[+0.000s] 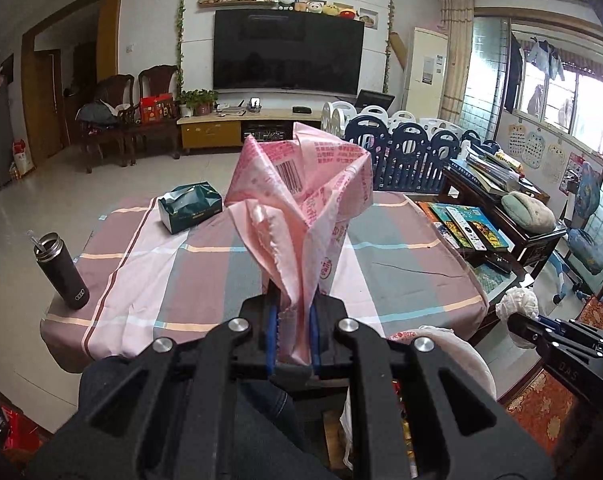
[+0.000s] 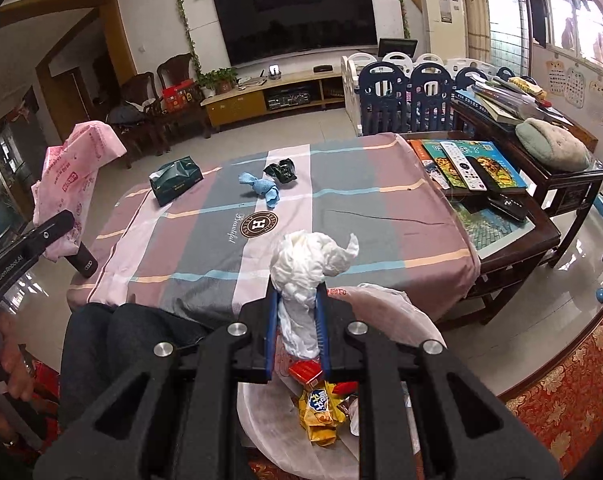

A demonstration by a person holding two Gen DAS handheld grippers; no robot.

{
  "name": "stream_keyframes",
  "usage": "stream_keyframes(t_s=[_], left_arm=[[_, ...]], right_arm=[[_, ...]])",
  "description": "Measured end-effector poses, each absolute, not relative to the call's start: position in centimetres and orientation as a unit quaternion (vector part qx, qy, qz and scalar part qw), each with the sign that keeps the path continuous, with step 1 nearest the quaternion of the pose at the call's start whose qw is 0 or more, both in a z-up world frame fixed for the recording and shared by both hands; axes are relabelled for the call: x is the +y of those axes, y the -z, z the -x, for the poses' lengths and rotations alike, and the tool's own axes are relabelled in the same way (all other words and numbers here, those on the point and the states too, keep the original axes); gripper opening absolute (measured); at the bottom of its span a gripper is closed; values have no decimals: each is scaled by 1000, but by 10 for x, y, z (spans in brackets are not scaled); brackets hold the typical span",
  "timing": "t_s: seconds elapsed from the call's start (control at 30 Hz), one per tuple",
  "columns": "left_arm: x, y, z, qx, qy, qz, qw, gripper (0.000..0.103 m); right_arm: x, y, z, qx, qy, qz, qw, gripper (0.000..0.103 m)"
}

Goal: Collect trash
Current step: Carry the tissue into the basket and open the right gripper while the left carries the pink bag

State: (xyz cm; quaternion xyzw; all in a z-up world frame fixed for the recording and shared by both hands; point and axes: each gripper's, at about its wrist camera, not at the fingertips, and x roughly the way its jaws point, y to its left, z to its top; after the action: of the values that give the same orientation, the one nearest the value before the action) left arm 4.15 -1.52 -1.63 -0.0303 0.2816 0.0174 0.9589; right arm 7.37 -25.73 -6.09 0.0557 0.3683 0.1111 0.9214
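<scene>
The left gripper [image 1: 295, 312] is clamped on a pink wrapper [image 1: 301, 200] standing ahead of it, while the right gripper [image 2: 299, 312] pinches a white tissue wad [image 2: 305, 264] above a trash bag [image 2: 397, 320].

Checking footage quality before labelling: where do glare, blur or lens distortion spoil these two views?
Left wrist view: the bright window blows out at right; dark fisheye corners; the crumpled pink printed plastic bag stays sharp. Right wrist view: window glare top right, curved room edges, the crumpled white paper tissue sharp, no motion blur.
</scene>
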Motion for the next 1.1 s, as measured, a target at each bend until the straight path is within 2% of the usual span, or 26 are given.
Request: stream_keyframes(t_s=[0.67, 1.1], left_arm=[[-14, 18, -43, 289, -4, 38, 957, 13], [-16, 28, -47, 299, 6, 36, 953, 13]], right_arm=[[-262, 53, -66, 366, -97, -48, 924, 17], [-269, 92, -72, 415, -88, -46, 905, 17]])
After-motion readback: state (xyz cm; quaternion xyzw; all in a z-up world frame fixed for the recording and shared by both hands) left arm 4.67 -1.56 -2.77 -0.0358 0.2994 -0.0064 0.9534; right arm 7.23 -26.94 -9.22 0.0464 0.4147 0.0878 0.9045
